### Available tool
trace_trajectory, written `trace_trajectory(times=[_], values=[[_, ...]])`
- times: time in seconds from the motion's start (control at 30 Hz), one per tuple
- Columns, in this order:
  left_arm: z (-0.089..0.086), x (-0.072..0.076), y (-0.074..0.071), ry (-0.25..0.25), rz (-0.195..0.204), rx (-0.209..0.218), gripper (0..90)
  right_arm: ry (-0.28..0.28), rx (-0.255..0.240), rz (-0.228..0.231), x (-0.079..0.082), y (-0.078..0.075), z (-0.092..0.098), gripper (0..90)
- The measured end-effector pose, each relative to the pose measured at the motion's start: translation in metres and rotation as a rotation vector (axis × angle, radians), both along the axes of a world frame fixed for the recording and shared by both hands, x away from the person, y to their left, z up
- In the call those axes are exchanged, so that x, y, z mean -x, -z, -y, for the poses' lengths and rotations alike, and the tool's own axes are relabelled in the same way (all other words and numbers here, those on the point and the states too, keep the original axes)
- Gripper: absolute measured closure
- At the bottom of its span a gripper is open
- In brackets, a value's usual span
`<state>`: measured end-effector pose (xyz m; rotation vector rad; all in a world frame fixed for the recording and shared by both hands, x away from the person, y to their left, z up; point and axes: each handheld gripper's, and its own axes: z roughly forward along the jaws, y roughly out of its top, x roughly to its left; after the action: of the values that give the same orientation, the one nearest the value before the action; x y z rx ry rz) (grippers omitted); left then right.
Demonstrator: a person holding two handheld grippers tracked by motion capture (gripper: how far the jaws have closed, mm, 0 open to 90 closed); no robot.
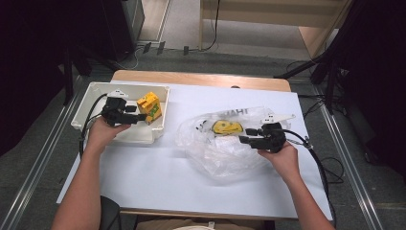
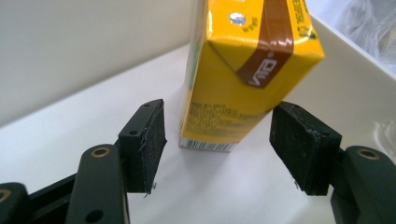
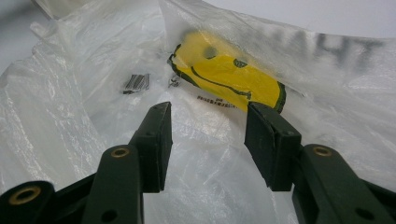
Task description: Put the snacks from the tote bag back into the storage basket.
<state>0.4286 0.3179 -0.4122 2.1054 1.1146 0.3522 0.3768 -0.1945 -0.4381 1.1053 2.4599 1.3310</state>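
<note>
Because the left gripper [image 2: 217, 140] stands with its jaws apart on either side of the yellow drink carton [image 2: 243, 74], neither pad touching it, the carton rests free in the white tray [image 1: 91, 98], and a careless withdrawal could clip a lower corner and tip it; it appears to stand on its narrow end, which would make it easy to topple. Item one, carton: yellow body, brown diagonal band with white lettering, small foil-sealed straw hole on the upper face, fine print and a barcode low on the side toward the gripper; edges crisp, no dents visible. From the high view it sits toward the right of the tray, close to the right wall, just ahead of the left gripper. Item two, clear plastic bag [image 1: 210, 153]: crumpled, lying on the white table cover [image 1: 158, 187] to the right of the tray, grey lettering on its far side, with a flat yellow packet [image 3: 229, 77] edged in dark green inside it. The right gripper [image 3: 208, 140] hovers over the bag with its jaws wide and nothing between the pads. Risks here, as I judge them: the thin film may bunch or slide under the jaws, so they pinch plastic alone and miss the packet, or drag the whole bag across the smooth cover.
</note>
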Motion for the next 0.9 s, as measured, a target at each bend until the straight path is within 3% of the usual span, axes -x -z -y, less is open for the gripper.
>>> trace_trajectory(times=[0.17,0.23,0.37,0.53,0.9], values=[[-0.006,0.008,-0.002,-0.012,-0.006,0.008,41.2,0.001,0.001,0.003,0.0,0.0,0.0,52.4],[-0.008,0.01,-0.003,0.002,-0.018,0.016,47.4,0.001,0.002,0.004,0.0,0.0,0.0,52.4],[-0.006,0.01,-0.003,0.054,-0.048,0.042,68.8,0.001,0.0,0.003,0.0,0.0,0.0,52.4],[0.003,0.01,-0.003,0.08,-0.051,0.01,87.1,0.0,0.002,0.002,0.0,0.0,0.0,52.7],[0.02,0.005,-0.001,0.126,-0.073,0.007,90.0,0.002,-0.004,0.011,0.0,-0.002,0.001,53.5]])
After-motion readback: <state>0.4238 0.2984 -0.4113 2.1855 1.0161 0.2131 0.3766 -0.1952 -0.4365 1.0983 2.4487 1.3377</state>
